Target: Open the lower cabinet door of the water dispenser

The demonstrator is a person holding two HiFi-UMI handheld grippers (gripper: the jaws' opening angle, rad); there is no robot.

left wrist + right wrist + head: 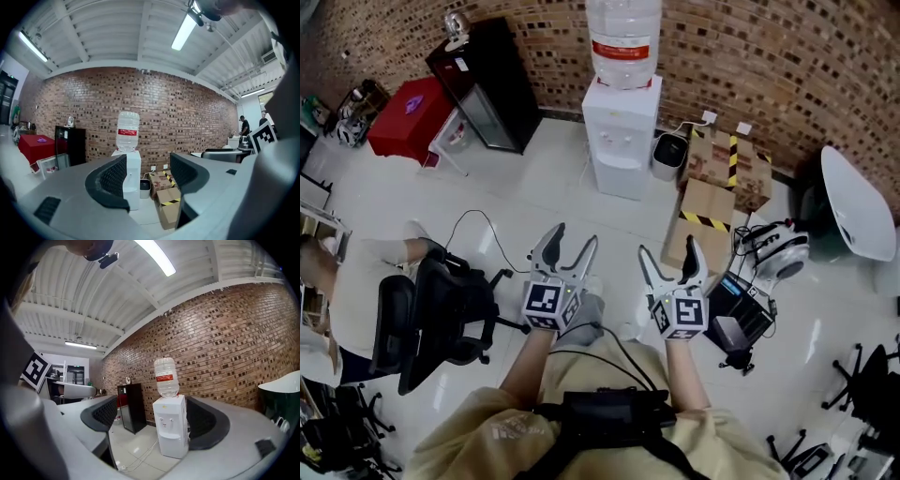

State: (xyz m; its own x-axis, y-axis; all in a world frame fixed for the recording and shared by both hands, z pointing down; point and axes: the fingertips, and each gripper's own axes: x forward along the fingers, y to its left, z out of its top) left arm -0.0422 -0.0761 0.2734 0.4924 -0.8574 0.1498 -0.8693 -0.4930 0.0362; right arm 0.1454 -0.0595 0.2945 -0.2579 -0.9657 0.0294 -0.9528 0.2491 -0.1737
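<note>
The white water dispenser (622, 131) stands against the brick wall with a large bottle (623, 37) on top. Its lower cabinet door (620, 178) is closed. Both grippers are held out in front of the person, well short of the dispenser. The left gripper (574, 236) is open with nothing between its jaws. The right gripper (669, 247) is open and empty too. In the left gripper view the dispenser (132, 178) is partly hidden behind the left jaw. In the right gripper view the dispenser (172, 432) shows whole between the jaws, and its lower door (174, 446) is far off.
A small bin (669, 155) and cardboard boxes (712, 187) sit right of the dispenser. A black cabinet (487, 84) and a red table (408, 117) stand at the left. An office chair (431, 319) is near left, floor equipment (741, 309) near right. White tiled floor lies ahead.
</note>
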